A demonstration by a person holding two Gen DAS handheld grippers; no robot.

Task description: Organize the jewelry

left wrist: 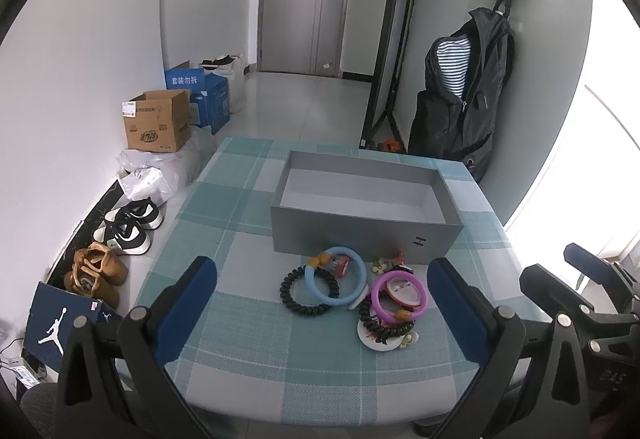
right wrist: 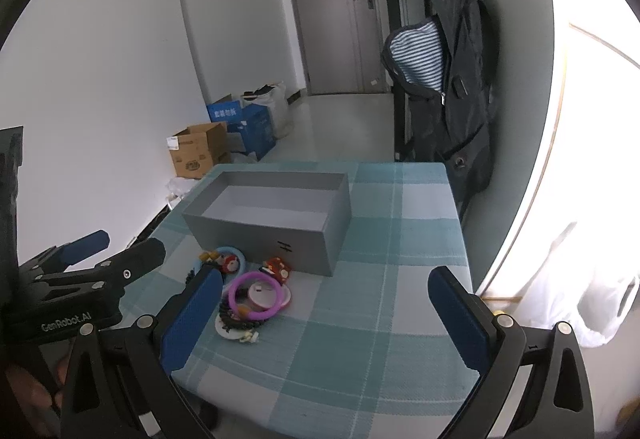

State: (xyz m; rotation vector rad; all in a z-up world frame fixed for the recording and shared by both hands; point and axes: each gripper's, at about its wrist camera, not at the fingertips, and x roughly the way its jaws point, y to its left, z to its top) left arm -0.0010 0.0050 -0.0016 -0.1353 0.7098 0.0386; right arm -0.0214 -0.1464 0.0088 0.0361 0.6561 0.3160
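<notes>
Left wrist view shows our left tool [left wrist: 322,309] held with its blue pads wide apart and nothing between them, hovering above the near edge of the tabletop [left wrist: 248,351]. Our right tool [right wrist: 325,313] is likewise spread open and empty, hanging over a bare patch of the checked cloth. Ahead of us, toward 12 o'clock, stands the grey box [left wrist: 360,235], open at the top, and as far as we can see its pale floor holds nothing. All the jewelry lies in a loose heap on the cloth just in front of the box's near wall: a blue ring [left wrist: 335,281] overlapping a black coil band [left wrist: 298,293] at its 8 o'clock, a purple ring [left wrist: 398,295] at its 4 o'clock, and a white disc [left wrist: 370,337] under a second dark coil toward 6 o'clock. Small red and yellow trinkets sit between the rings and the box, too small for us to name. From the right wrist view the heap lies at about 10 o'clock of that tool. We judge the task barely begun: no piece is in the box, and every one remains to be picked up and placed.
</notes>
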